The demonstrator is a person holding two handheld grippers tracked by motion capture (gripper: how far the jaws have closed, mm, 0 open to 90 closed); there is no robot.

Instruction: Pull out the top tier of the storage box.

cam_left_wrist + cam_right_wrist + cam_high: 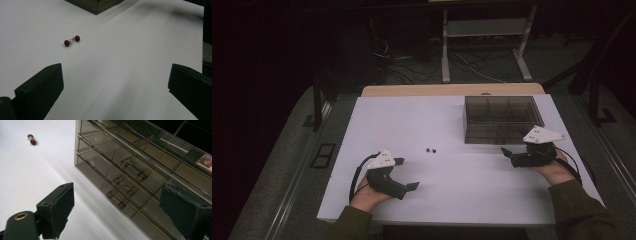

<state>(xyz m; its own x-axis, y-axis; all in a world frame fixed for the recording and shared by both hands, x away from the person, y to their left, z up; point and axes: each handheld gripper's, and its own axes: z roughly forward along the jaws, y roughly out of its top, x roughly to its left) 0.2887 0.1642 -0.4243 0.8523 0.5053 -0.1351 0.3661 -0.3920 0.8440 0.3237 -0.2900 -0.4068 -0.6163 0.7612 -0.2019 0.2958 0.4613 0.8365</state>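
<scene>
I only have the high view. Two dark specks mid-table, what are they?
Observer: A pair of small dark-red round studs joined by a clear piece, seen in the left gripper view, lying on the white table.
Operator: Left gripper lined up on them?
Observer: Roughly. The left gripper has its jaws wide apart, and the studs sit ahead of it, nearer its left jaw, untouched.
Operator: The smoky box, any way in from the front?
Observer: The right gripper view shows the box has three stacked drawers, each with a clear bar handle.
Operator: Right gripper on a handle?
Observer: No. The right gripper is open, with the lowest handle between its jaws but not touched.
</scene>
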